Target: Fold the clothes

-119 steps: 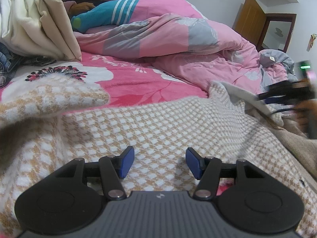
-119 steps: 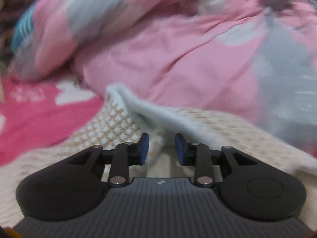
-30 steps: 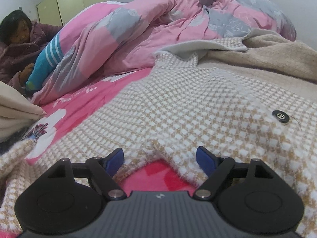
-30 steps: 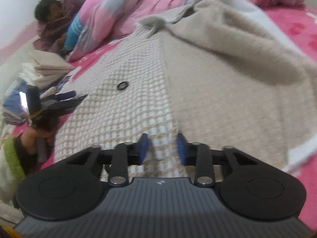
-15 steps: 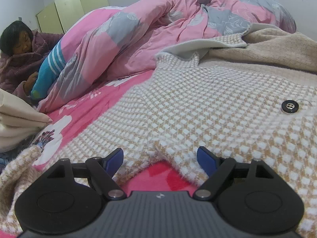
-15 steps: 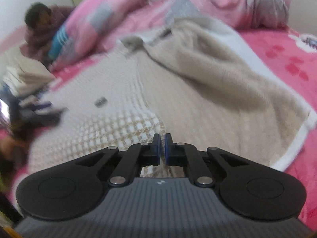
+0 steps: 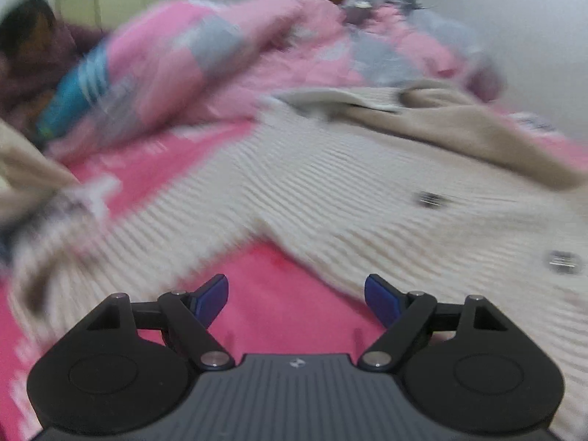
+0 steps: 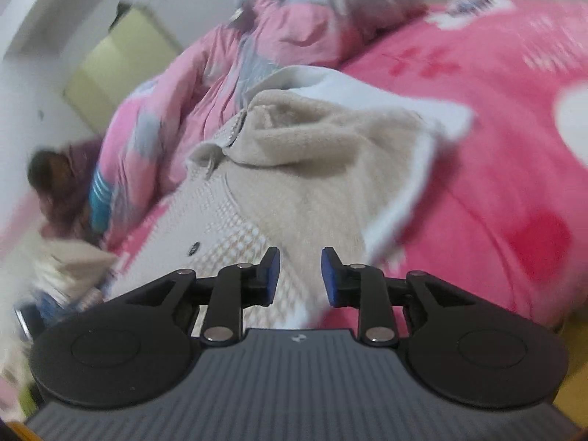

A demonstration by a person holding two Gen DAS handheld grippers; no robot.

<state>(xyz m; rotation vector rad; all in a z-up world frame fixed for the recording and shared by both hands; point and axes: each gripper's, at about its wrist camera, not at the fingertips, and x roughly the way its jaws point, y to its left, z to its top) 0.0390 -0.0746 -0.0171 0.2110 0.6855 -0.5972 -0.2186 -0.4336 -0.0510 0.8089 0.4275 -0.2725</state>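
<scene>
A beige-and-white checked coat (image 7: 330, 191) with dark buttons (image 7: 428, 198) lies spread on the pink bed, one front panel turned back to show its plain beige lining (image 8: 312, 169). My left gripper (image 7: 296, 299) is open just above the pink sheet, short of the coat's lower edge, with nothing between its fingers. My right gripper (image 8: 298, 275) is open over the coat's hem near the bed edge, holding nothing. Both views are blurred by motion.
A rumpled pink and grey quilt (image 7: 239, 55) is heaped behind the coat. A person (image 7: 25, 51) sits at the far left beside a stack of folded light clothes (image 8: 70, 268). Pink floral sheet (image 8: 514, 147) stretches to the right; the bed edge is close.
My right gripper was shut on the coat's edge half a second ago and now stands open, drawn back and tilted. My left gripper has pulled back off the coat's hem, still open.
</scene>
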